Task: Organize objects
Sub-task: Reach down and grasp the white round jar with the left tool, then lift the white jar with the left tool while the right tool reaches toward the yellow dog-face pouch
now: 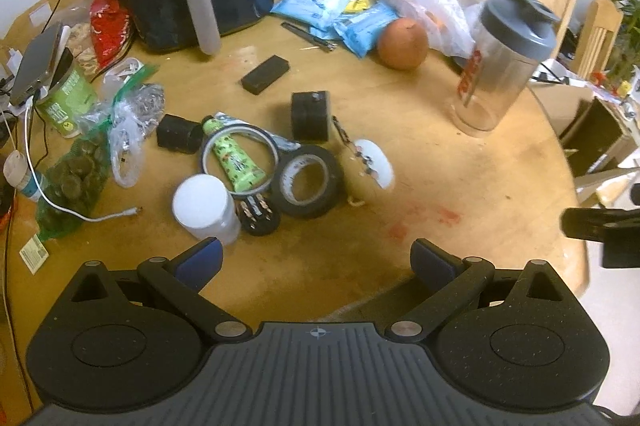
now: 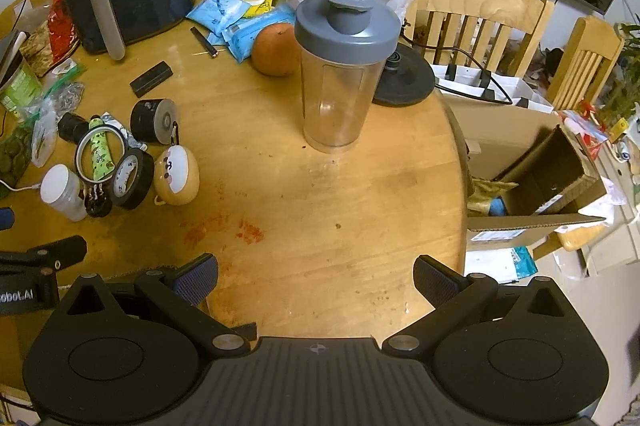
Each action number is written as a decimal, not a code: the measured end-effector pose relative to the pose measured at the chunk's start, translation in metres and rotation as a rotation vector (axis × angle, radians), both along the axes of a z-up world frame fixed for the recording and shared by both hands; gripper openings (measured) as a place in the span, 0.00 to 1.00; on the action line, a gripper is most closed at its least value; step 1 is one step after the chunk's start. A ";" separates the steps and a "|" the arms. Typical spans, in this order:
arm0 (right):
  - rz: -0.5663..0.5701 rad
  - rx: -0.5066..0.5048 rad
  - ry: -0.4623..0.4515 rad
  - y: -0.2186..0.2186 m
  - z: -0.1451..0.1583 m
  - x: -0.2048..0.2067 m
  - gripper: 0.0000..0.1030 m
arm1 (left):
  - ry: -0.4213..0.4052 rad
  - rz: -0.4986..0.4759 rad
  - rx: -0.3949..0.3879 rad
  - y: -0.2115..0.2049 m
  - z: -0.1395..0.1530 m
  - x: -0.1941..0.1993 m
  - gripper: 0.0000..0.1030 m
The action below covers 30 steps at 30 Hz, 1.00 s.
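Wooden round table [image 2: 320, 218] carries a clutter of small things on its left side. Left to right there: a white-capped bottle [image 1: 204, 208] standing upright, a green tube [image 1: 234, 154] lying with its long axis running near to far, cap at the far end, inside a thin ring, then a black tape roll [image 1: 308, 182] lying tilted. Further right stands a clear shaker [image 2: 344, 66] with a grey lid. Left gripper [image 1: 318, 258] and right gripper [image 2: 316, 280] both hang released, jaws wide, grasping nothing.

Small clutter [image 1: 256, 162] heaped, perhaps touching, table-left.
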State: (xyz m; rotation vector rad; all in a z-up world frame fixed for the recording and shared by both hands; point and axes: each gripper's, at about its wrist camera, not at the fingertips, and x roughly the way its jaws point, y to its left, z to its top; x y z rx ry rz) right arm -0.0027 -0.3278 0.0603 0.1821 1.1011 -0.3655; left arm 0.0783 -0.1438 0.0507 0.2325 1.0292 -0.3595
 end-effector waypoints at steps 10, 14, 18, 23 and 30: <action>-0.012 -0.009 -0.004 -0.010 0.007 0.017 1.00 | -0.029 0.065 0.056 0.023 -0.026 0.050 0.99; -0.025 -0.015 -0.001 -0.014 0.010 0.023 1.00 | -0.010 0.080 0.093 0.034 -0.047 0.070 0.99; -0.057 -0.037 0.011 -0.020 0.013 0.025 1.00 | 0.031 0.077 0.103 0.043 -0.065 0.085 0.81; -0.107 -0.037 0.016 -0.031 0.014 0.022 1.00 | 0.076 0.093 0.092 0.051 -0.079 0.096 0.52; -0.127 -0.047 0.016 -0.035 0.014 0.019 1.00 | 0.095 0.103 0.045 0.058 -0.079 0.098 0.51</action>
